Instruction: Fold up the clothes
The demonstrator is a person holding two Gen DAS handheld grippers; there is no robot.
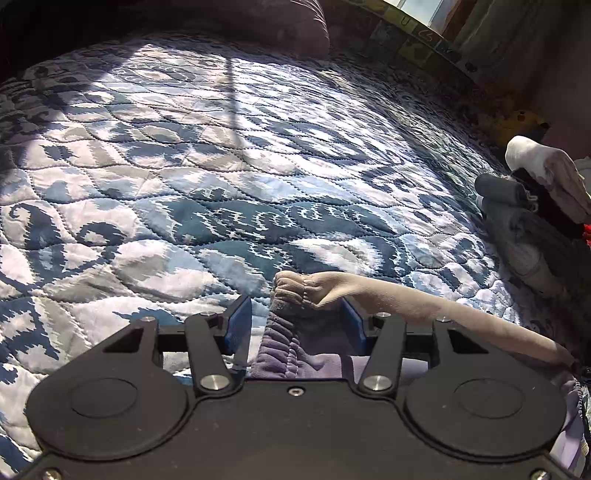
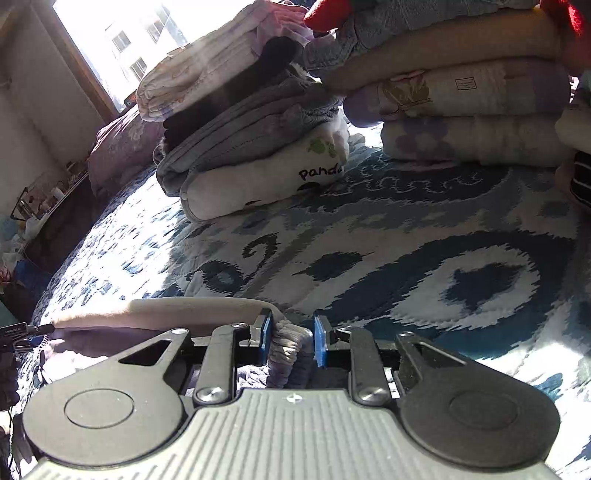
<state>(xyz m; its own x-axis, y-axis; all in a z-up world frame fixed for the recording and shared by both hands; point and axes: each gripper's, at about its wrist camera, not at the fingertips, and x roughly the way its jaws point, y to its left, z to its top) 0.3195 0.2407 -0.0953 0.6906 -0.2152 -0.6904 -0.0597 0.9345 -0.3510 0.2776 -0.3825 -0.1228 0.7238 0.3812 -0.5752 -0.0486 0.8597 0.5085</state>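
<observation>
A pale lilac garment with a gathered elastic waistband [image 1: 295,295] lies on the quilted bed. In the left wrist view my left gripper [image 1: 295,325] is open. One bunched end of the waistband stands between its blue pads, against the right pad and clear of the left one. The band [image 1: 443,310] runs off to the right. In the right wrist view my right gripper [image 2: 291,338] is shut on the other bunched end of the waistband [image 2: 291,343], and the band [image 2: 192,308] arches away to the left.
A blue and white patterned quilt [image 1: 221,184] covers the bed. Stacks of folded clothes [image 2: 258,140] and folded blankets [image 2: 461,110] stand close ahead of the right gripper. A pillow [image 1: 258,26] lies at the far end, a window [image 2: 122,37] beyond.
</observation>
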